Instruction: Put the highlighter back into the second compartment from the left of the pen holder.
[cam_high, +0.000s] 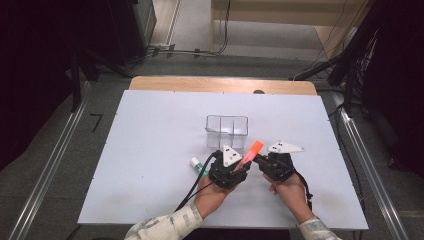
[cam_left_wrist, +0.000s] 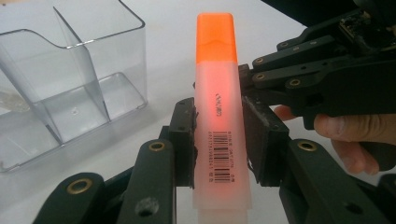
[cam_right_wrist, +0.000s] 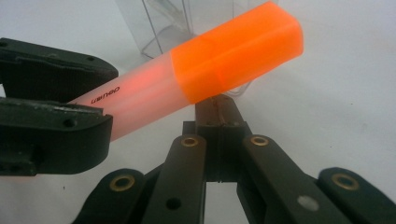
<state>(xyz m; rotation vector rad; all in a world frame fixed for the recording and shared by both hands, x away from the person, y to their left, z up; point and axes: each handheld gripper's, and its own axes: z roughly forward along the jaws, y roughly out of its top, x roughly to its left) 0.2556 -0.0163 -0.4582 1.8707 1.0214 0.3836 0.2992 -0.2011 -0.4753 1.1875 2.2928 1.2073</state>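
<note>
Near table front, left gripper (cam_high: 243, 167) clamping highlighter (cam_high: 252, 150), tilted upward

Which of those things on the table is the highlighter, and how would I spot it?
Start at the white table and find the clear two-compartment box near its middle. Just in front of it, the left gripper holds the highlighter: a frosted pinkish barrel with a bright orange cap, unlike the small white-capped marker lying to its left.

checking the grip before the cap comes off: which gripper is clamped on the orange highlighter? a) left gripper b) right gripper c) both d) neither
a: in the left gripper view the left gripper presses both pads on the highlighter, while the right gripper sits shut beneath the cap with nothing between its jaws.
</note>
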